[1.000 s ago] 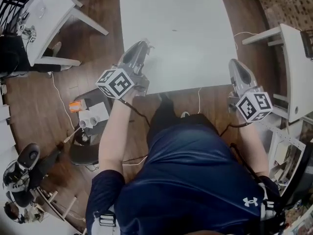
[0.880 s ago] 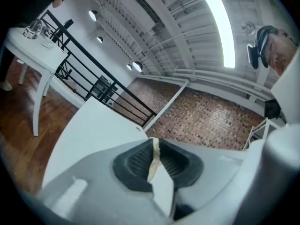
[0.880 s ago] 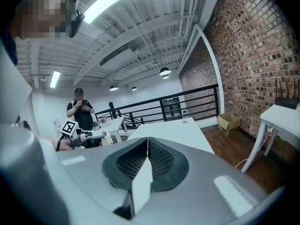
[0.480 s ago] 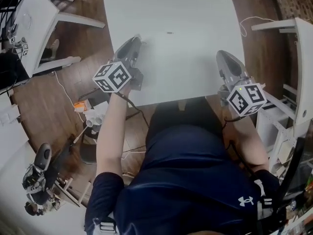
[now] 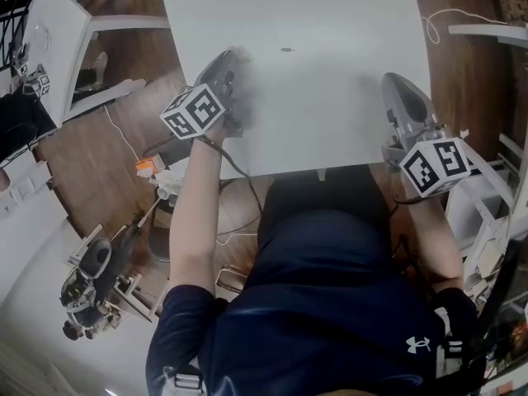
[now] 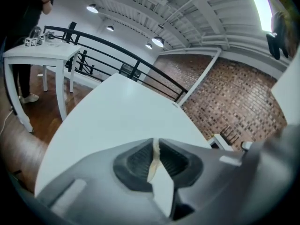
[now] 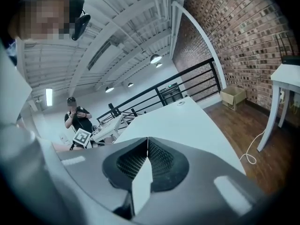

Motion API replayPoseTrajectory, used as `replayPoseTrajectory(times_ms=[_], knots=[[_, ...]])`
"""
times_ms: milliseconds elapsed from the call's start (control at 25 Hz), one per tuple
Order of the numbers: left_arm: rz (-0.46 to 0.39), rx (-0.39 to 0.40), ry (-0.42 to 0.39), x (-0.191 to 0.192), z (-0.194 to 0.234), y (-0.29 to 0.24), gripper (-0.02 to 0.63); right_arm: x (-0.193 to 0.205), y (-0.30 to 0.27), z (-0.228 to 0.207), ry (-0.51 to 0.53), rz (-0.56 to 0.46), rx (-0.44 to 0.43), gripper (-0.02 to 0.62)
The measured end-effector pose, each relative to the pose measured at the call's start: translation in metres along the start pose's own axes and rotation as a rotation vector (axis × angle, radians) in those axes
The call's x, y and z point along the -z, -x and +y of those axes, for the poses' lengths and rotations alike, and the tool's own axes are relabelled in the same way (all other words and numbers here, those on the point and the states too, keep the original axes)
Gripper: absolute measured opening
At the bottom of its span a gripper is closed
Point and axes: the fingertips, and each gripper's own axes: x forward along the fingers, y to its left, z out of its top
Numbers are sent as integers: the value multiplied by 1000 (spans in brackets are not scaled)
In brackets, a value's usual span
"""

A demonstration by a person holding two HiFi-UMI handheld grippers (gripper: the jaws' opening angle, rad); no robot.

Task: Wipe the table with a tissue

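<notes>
The white table (image 5: 313,97) stretches ahead of me. My left gripper (image 5: 238,58) is over its near-left part, shut on a thin cream strip of tissue (image 6: 151,165) pinched between the pads. That left gripper (image 6: 154,143) looks along the white table top (image 6: 112,121). My right gripper (image 5: 393,82) hovers over the table's near-right part. In its own view the right gripper (image 7: 147,139) is shut with nothing between the jaws, above the table surface (image 7: 183,121).
A white side table (image 5: 49,31) stands at the left and white furniture (image 5: 487,35) at the right. A cable (image 5: 445,19) lies on the wooden floor. Small clutter (image 5: 153,176) sits by the table's left corner. A person (image 7: 77,118) stands beyond a black railing.
Both grippers have moved forward, further over the table from its near edge. Both have stayed shut, and the head view has shifted.
</notes>
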Motion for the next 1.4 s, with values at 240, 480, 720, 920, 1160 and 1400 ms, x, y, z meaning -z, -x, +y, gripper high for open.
replayPoseTrajectory(times_ms=[240,480,720,920,1160,1400], knots=[[43,-47,25,14,9,-6,37,-2,0,-3,-28,-7,-16,11],[76,-87,24,20,13,-11,37,-3,-3,-5,-47,-4,-23,11],[97,-134,-6,19,13,-14,35,-4,-5,-2,-59,-1,-32,11],[115,-97,4,30,-2,-25,35,-4,2,-12,-66,-2,-28,11],[137,-93,-5,41,-32,-42,35,-6,20,-38,-87,-5,-24,11],[165,-94,-16,39,-35,-48,35,-4,22,-36,-96,-8,-24,11]])
